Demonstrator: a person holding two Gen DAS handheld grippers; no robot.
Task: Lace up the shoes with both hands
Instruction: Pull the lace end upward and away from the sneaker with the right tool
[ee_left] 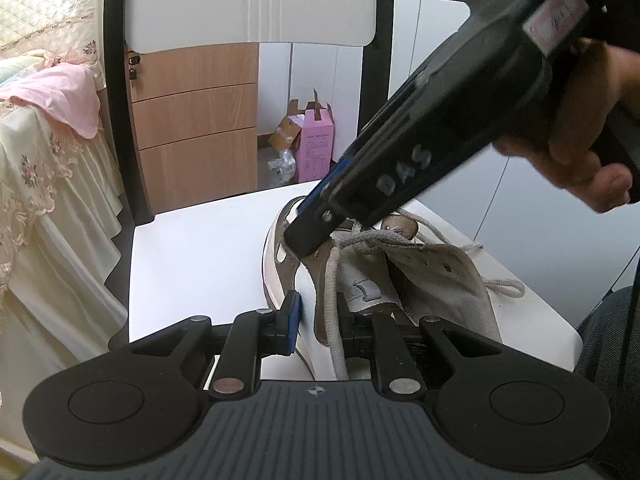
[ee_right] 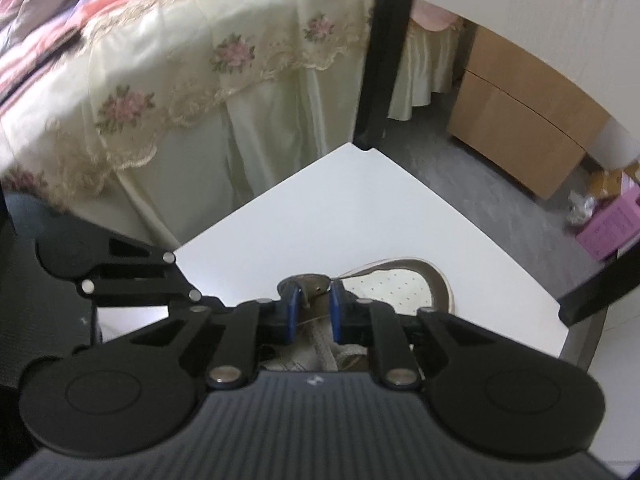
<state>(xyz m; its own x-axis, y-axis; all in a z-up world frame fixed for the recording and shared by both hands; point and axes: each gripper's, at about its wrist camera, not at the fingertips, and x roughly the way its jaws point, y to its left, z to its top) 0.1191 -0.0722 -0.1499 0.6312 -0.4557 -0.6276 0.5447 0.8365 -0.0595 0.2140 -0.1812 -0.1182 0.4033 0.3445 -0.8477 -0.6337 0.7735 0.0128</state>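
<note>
A beige and brown shoe lies on a white chair seat, with its toe pointing away from me. In the left wrist view my left gripper is shut on the shoe's near side flap, and a grey lace runs down between its jaws. My right gripper reaches in from the upper right to the front of the shoe. In its own view the right gripper has a brown eyelet flap between its blue pads, shut on it. More lace trails loose on the seat.
A person's hand holds the right gripper, and a leg in jeans is at the right. The chair back rises behind the shoe. A bed with a cream lace cover, wooden drawers and a pink box stand beyond.
</note>
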